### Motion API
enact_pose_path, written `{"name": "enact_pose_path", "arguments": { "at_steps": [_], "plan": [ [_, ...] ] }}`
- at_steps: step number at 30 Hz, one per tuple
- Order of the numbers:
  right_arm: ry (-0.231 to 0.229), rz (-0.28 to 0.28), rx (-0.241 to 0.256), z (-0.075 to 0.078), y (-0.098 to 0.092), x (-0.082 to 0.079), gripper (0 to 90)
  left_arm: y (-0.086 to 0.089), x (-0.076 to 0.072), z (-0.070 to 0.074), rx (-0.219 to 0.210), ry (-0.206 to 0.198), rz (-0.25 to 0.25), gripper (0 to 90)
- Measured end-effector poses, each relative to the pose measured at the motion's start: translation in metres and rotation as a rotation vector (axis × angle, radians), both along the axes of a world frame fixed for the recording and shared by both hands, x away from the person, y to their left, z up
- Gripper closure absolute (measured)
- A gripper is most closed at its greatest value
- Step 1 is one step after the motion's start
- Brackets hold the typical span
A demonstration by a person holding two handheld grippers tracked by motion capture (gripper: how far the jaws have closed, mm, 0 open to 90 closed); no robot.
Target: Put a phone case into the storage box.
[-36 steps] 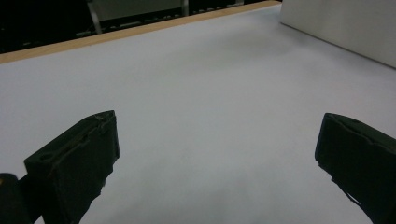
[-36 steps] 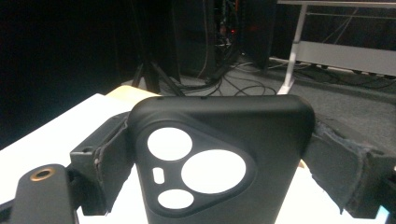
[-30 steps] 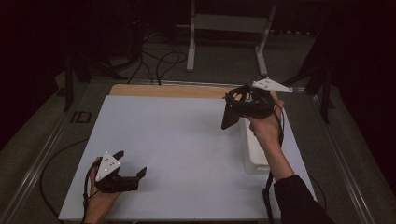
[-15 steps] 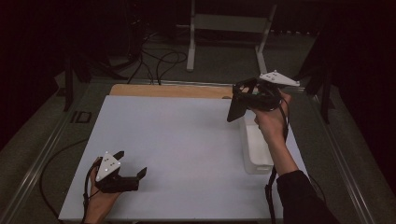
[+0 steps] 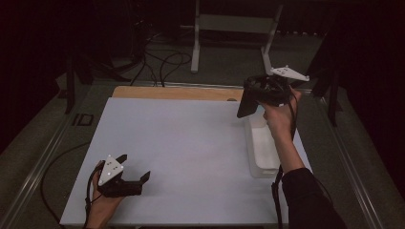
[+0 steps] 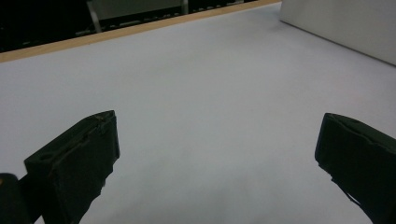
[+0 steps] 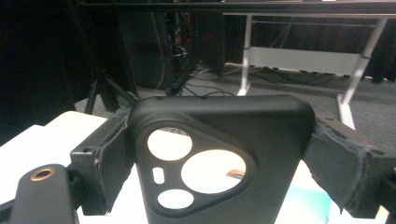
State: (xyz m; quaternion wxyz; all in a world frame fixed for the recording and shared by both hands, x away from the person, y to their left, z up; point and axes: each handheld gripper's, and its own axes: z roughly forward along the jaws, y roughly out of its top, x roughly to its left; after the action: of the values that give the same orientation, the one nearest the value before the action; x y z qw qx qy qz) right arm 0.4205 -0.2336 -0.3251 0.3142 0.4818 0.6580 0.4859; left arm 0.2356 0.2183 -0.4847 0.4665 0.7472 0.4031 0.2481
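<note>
A black phone case (image 7: 219, 154) with a three-cornered camera cutout is clamped between the jaws of my right gripper (image 7: 224, 154). In the high view that right gripper (image 5: 253, 98) is held up in the air above the table's far right, the phone case (image 5: 247, 102) hanging from it over the far end of a white bin (image 5: 262, 148). My left gripper (image 5: 133, 168) rests low at the near left of the white table top (image 5: 191, 143). Its jaws stand wide apart with nothing between them, over the bare white surface (image 6: 210, 116).
The white bin (image 6: 345, 23) runs along the table's right side. A wooden strip (image 5: 176, 93) edges the far side of the table. Beyond it are a white stand (image 5: 234, 24) and cables on the dark floor.
My right gripper has risen and moved back toward the far right with the phone case in it. The left gripper has stayed put.
</note>
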Motion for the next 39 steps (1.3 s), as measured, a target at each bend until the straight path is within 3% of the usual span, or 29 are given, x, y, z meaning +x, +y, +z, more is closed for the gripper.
{"name": "enact_pose_path", "arguments": {
  "at_steps": [22,39],
  "plan": [
    [0.043,-0.156,-0.011,-0.012,-0.032,0.022,13.7,0.000,0.000,0.000,0.003,-0.001,0.004,0.5],
    [0.083,-0.206,-0.040,-0.028,-0.042,0.030,13.6,-0.001,0.000,-0.001,0.007,0.002,0.002,0.5]
  ]
}}
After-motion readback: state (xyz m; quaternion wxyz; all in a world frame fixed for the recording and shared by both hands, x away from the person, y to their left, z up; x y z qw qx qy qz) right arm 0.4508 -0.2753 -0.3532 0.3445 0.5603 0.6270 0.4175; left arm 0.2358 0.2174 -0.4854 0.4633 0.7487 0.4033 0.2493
